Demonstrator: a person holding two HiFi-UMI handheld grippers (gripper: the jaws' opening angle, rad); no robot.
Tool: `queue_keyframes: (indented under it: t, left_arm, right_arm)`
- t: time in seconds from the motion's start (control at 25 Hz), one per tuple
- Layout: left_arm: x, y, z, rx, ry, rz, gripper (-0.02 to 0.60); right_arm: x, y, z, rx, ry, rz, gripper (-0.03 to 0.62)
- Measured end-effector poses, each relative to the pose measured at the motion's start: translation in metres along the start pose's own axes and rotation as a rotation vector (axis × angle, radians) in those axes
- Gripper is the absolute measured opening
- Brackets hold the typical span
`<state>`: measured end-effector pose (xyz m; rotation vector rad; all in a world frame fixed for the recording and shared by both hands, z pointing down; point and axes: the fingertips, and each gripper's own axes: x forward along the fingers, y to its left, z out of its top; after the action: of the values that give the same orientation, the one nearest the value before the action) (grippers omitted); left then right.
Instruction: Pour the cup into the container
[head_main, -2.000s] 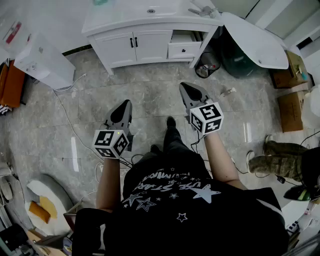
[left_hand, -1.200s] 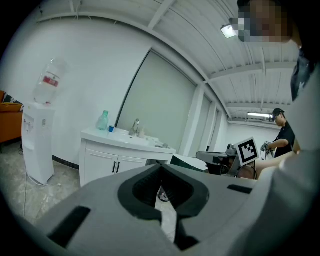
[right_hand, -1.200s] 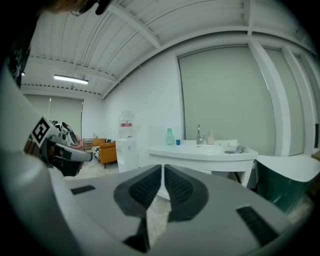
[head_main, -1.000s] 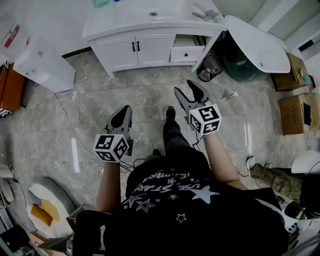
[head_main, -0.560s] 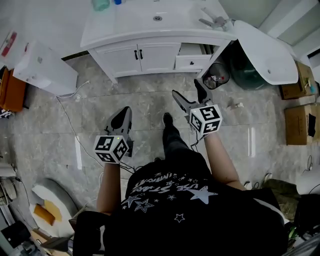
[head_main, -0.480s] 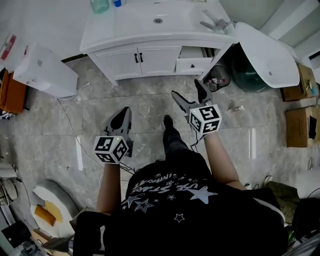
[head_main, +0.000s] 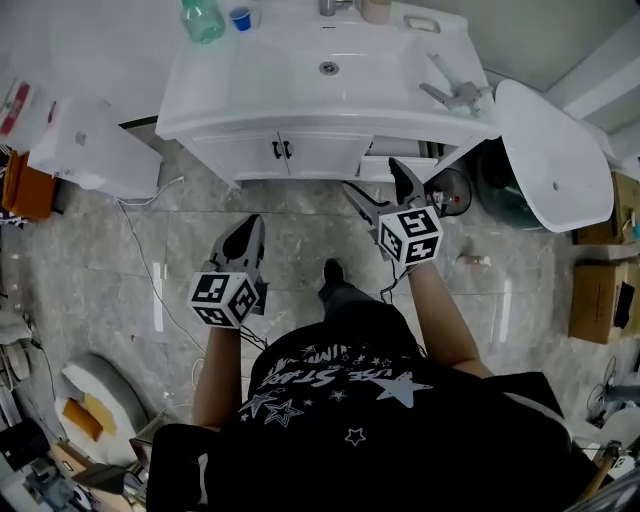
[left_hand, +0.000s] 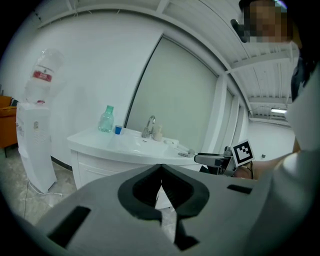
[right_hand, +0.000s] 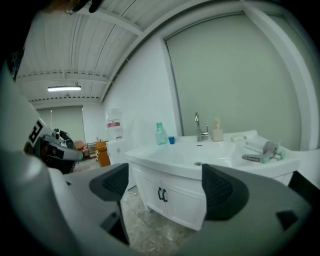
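fingers (right_hand: 222, 192) of my right gripper (head_main: 375, 183) are spread wide, having just been opening, and nothing sits between them. my left gripper (head_main: 243, 238) has its fingers pressed together, empty. both hang over the floor (head_main: 150, 250) in front of the cabinet (head_main: 300, 155). the cup (head_main: 240, 17), small and blue, stands at the back left of the white tabletop (head_main: 250, 75), just beside a green bottle (head_main: 203, 18) and left of the faucet (right_hand: 198, 127), well apart from both grippers.
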<state>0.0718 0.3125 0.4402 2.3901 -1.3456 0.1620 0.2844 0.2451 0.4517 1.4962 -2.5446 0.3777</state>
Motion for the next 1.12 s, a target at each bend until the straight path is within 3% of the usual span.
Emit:
queue_keyframes:
  t: [0.36,0.6,0.76,1.12]
  left_arm:
    - [0.048,0.033,0.028,-0.007,-0.042,0.11,0.01]
    - [0.04,0.066,0.043,-0.023,-0.086,0.206,0.01]
    - [0.033,0.097,0.046,-0.076,-0.11,0.261,0.01]
    - [0.07,0.184,0.08,-0.087,-0.156,0.293,0.011]
  right_arm:
    - [0.076,-0.035,0.035,-0.056,-0.008,0.094,0.448]
    - [0.111,-0.028,0.041,-0.056,0.014,0.148,0.448]
    - [0.142,-0.017,0.047,-0.069,0.023,0.18,0.448]
    - [0.224,-0.019,0.067,-0.107,0.044,0.169,0.448]
